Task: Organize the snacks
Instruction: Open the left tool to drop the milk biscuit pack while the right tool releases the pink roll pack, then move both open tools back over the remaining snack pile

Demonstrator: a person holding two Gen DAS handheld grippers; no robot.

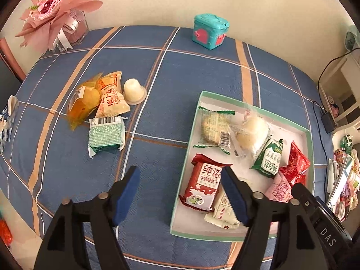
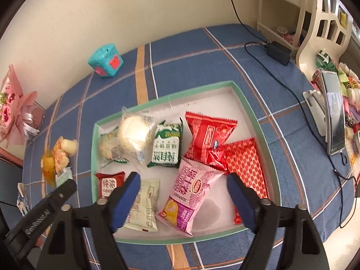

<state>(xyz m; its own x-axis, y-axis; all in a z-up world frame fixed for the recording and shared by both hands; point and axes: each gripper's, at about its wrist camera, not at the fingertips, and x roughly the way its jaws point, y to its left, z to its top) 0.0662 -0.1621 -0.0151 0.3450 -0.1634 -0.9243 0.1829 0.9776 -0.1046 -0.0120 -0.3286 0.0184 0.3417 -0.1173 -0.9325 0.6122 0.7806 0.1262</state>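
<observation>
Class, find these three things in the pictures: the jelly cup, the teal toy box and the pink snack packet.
jelly cup [image 1: 133, 90]: left wrist view, on its pale side.
teal toy box [image 1: 210, 31]: left wrist view, on its front face.
pink snack packet [image 2: 191, 193]: right wrist view, on its printed middle.

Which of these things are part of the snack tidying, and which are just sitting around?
Part of the job:
tray
pink packet
red packet
green packet
jelly cup

Just lying about:
teal box
bouquet
phone
charger
</observation>
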